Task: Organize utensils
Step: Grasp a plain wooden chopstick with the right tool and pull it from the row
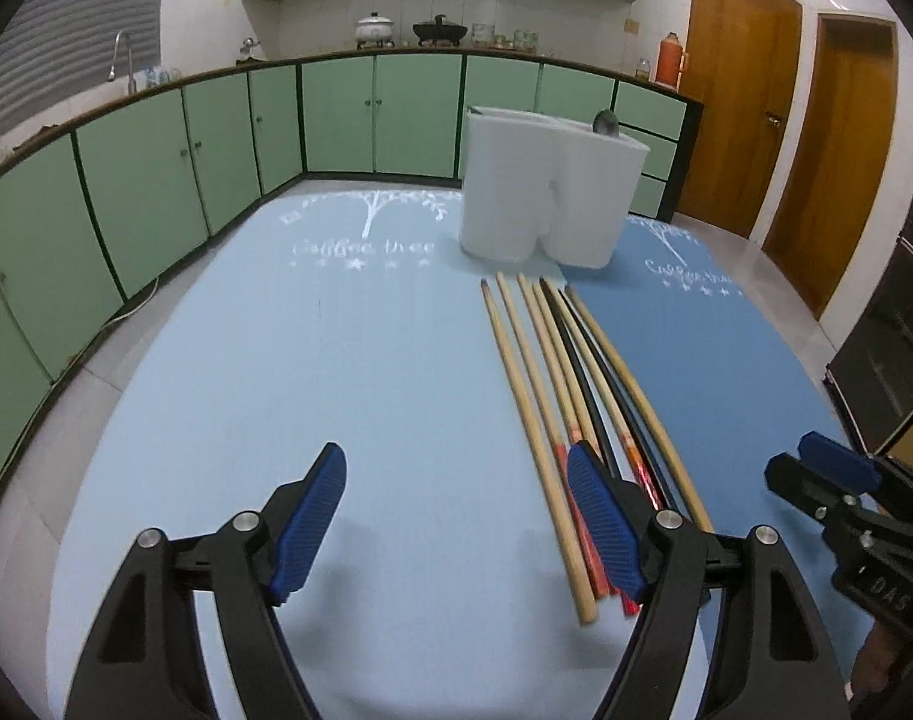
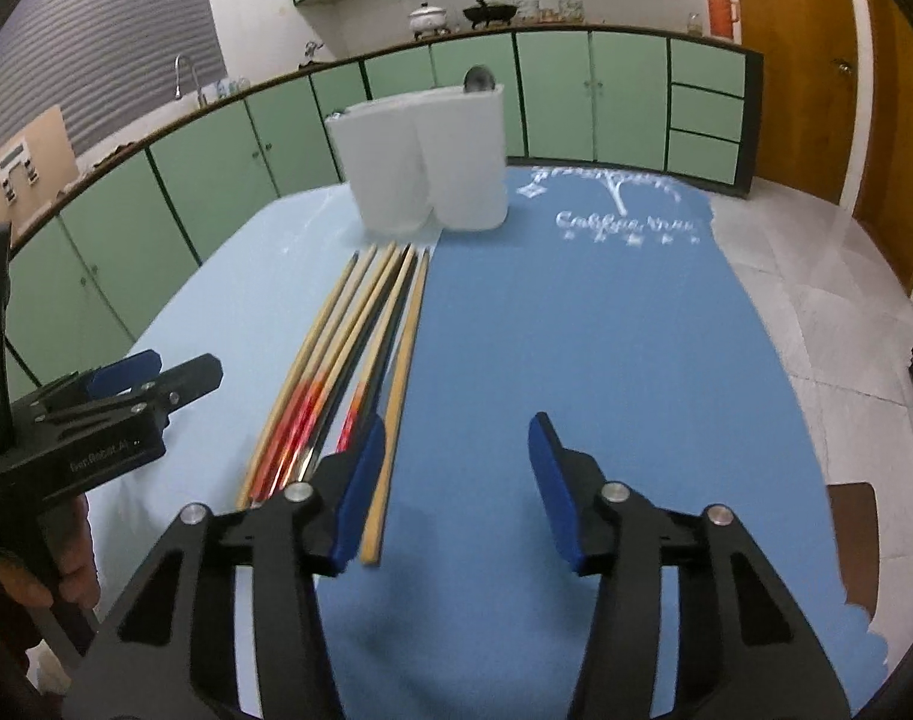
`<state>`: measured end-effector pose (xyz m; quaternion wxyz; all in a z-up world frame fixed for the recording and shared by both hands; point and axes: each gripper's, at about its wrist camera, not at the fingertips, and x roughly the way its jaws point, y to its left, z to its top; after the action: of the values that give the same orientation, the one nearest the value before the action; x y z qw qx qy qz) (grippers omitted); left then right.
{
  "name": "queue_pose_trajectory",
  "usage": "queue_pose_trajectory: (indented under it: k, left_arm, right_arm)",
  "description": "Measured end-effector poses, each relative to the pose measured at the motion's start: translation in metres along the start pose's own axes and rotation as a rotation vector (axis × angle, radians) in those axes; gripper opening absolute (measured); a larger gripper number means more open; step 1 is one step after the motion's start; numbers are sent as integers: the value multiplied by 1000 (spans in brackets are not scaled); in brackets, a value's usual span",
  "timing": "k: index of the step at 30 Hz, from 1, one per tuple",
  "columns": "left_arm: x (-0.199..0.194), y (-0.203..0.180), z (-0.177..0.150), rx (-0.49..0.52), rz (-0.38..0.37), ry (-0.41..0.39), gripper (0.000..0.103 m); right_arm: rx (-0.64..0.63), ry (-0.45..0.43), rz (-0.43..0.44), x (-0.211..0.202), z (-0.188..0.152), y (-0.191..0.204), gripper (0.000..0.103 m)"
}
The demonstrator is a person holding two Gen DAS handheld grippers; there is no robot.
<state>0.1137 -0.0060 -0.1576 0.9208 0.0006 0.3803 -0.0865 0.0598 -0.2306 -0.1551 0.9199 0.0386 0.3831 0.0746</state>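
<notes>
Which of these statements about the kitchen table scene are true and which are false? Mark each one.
1. The chopsticks lie flat on the table. True.
2. The left gripper is shut on a chopstick. False: it is open and holds nothing.
3. A spoon sticks up from the white holder. True.
4. The right gripper is shut. False: it is open.
5. The holder lies tipped over. False: it stands upright.

Green cabinets (image 1: 342, 120) along curved counter; white pot (image 1: 374, 29), black wok (image 1: 439, 31), orange thermos (image 1: 671, 59) on top. Faucet (image 1: 122, 55) far left. Wooden doors (image 1: 744, 120) right.
</notes>
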Motion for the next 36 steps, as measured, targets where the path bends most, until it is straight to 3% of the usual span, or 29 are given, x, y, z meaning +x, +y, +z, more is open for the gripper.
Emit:
queue_pose_trajectory:
  k: [9, 21, 27, 36]
  left_arm:
    - [-2, -10, -18, 7, -6, 12, 72]
    - [5, -13, -31, -2, -36, 59, 71]
    - [7, -19, -33, 10, -44, 72, 71]
    - [13, -19, -36, 18, -32, 87, 62]
  right_arm:
    - [-24, 11, 28, 6, -17, 19, 33]
    - [-33, 68, 13, 22, -30, 27, 7]
    - [-16, 69, 6, 19, -27, 21, 6]
    - [34, 58, -34, 17, -25, 4, 6]
